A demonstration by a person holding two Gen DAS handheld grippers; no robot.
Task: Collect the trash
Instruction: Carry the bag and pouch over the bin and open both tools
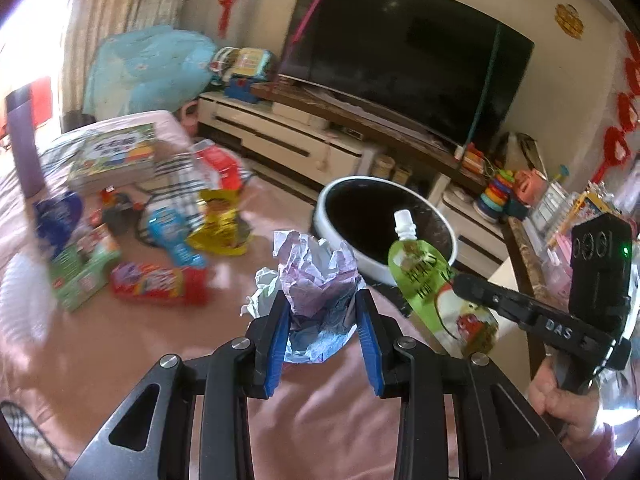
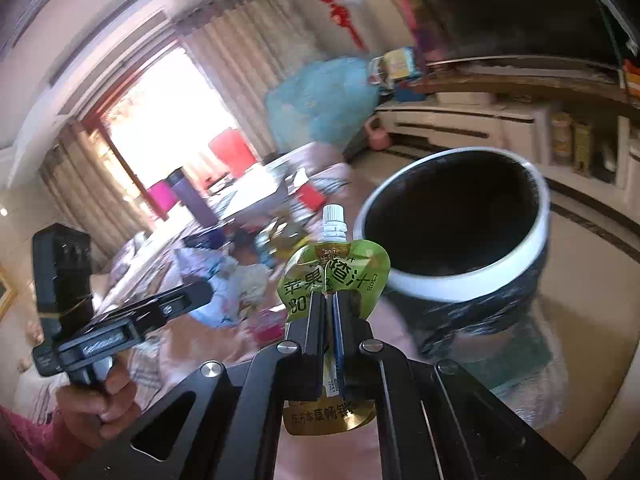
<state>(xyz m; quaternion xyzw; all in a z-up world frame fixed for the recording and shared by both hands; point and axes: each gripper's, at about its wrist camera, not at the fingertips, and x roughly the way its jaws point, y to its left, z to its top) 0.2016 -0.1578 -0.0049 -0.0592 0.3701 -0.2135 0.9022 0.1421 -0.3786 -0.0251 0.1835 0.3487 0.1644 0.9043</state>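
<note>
While the left gripper [image 1: 322, 312] clamps a crumpled paper wad [image 1: 316, 280], light and squashy, the right gripper [image 2: 328, 312] pinches a green juice pouch [image 2: 334, 276] mid-body: limp, slick foil, both just short of the trash bin [image 2: 460, 280].

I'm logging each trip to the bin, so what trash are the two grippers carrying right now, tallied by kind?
Crumpled paper wad, in the left gripper: 1
Green juice pouch, in the right gripper: 1
Total: 2
</note>
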